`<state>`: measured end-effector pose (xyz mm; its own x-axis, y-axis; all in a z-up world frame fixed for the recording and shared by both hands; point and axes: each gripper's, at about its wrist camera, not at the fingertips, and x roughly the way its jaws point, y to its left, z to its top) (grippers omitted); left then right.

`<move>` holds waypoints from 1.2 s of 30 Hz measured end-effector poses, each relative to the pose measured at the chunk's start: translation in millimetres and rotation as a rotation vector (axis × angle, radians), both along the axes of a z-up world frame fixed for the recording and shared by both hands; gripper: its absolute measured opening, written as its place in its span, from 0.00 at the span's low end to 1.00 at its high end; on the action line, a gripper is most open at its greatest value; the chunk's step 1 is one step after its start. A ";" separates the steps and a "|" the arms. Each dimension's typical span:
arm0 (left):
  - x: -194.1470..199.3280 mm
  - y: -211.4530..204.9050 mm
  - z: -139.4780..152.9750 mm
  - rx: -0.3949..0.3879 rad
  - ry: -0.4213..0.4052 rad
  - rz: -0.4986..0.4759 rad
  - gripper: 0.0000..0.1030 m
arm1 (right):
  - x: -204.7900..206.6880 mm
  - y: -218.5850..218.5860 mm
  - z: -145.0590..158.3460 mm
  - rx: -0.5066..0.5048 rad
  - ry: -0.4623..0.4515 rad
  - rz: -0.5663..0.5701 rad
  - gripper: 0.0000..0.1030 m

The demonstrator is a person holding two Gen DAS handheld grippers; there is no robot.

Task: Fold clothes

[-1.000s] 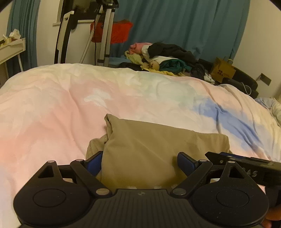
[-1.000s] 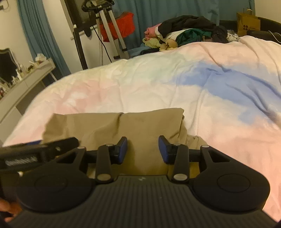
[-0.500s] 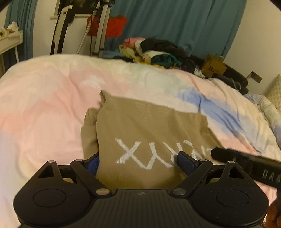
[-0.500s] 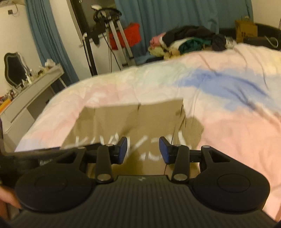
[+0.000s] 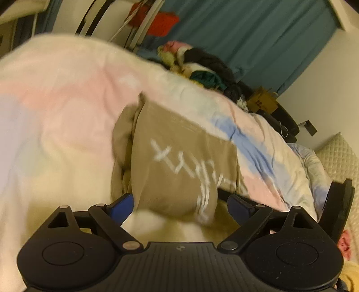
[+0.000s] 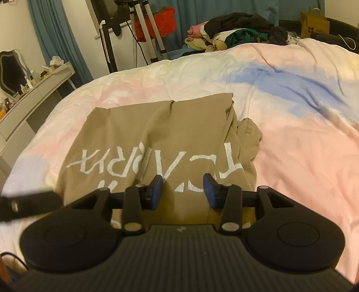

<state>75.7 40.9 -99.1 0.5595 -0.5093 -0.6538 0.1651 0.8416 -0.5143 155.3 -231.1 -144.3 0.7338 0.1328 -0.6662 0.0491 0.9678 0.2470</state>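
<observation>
You are hovering both grippers over the soft tan shirt (image 6: pixel 157 139), folded rectangular on the pastel quilt (image 6: pixel 291 134). Your left gripper (image 5: pixel 180 205) is gaping wide; your right gripper (image 6: pixel 182 191) is standing half-open, gripping nothing.

Teal curtains (image 6: pixel 224 9) hung behind the bed (image 6: pixel 291 134); a white dresser (image 6: pixel 33 94) with a mirror (image 6: pixel 11 69) stood along the pale wall (image 6: pixel 13 22).

1. Left wrist view: close above the bed (image 5: pixel 67 94), angled downward, rolled so the horizon slopes down toward the frame's right.
2. Right wrist view: equally close, level, angled downward.
3. Both share the tan garment (image 5: pixel 179 157) (image 6: pixel 157 134) at centre and the clothes pile (image 5: pixel 202 65) (image 6: pixel 235 31) near the top.
</observation>
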 end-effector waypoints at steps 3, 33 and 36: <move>6.6 -2.5 -15.8 -0.063 0.091 -0.016 0.89 | -0.4 1.6 0.4 -0.003 0.000 -0.003 0.42; 51.8 20.6 -56.7 -0.364 0.111 0.302 0.29 | -24.7 -26.1 -35.9 0.967 0.191 -0.039 0.90; 50.6 24.6 -58.5 -0.391 0.115 0.304 0.29 | -11.9 -24.8 -59.1 1.074 0.245 -0.075 0.90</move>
<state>126.3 65.5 -157.6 0.6559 -0.5538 -0.5129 -0.1333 0.5838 -0.8009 143.4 -255.9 -203.4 0.6279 0.6905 -0.3591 0.2616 0.2474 0.9329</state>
